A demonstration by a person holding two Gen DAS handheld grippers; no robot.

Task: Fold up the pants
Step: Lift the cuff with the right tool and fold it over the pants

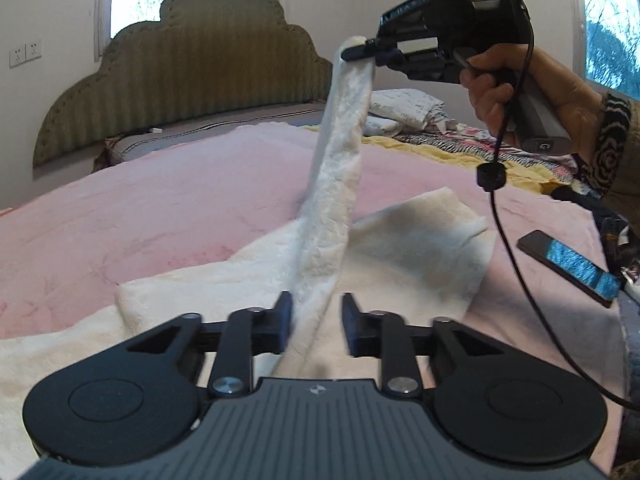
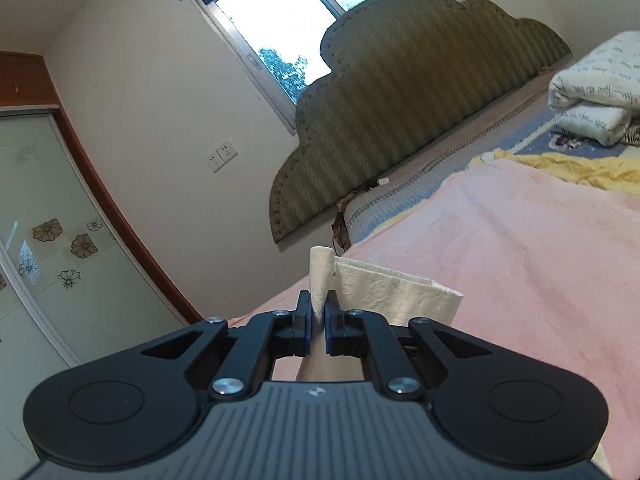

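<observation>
Cream-white fleece pants [image 1: 412,240] lie spread on a pink blanket [image 1: 160,208]. One leg [image 1: 340,160] is stretched up from the bed as a taut strip. My right gripper [image 1: 360,51], held by a hand [image 1: 516,92], is shut on that leg's end, high above the bed. In the right wrist view the same gripper [image 2: 319,312] pinches the cloth [image 2: 392,288], whose hem folds over to the right. My left gripper [image 1: 318,318] sits low at the strip's base. The cloth runs between its narrowed fingers: it meets the left pad, and a small gap shows at the right pad.
A dark phone [image 1: 568,268] lies on the bed's right edge. A folded white quilt [image 1: 404,106] and yellow and patterned bedding [image 1: 440,148] lie at the far right. The green padded headboard [image 1: 200,60] stands against the far wall. A black cable [image 1: 496,216] hangs from the right gripper.
</observation>
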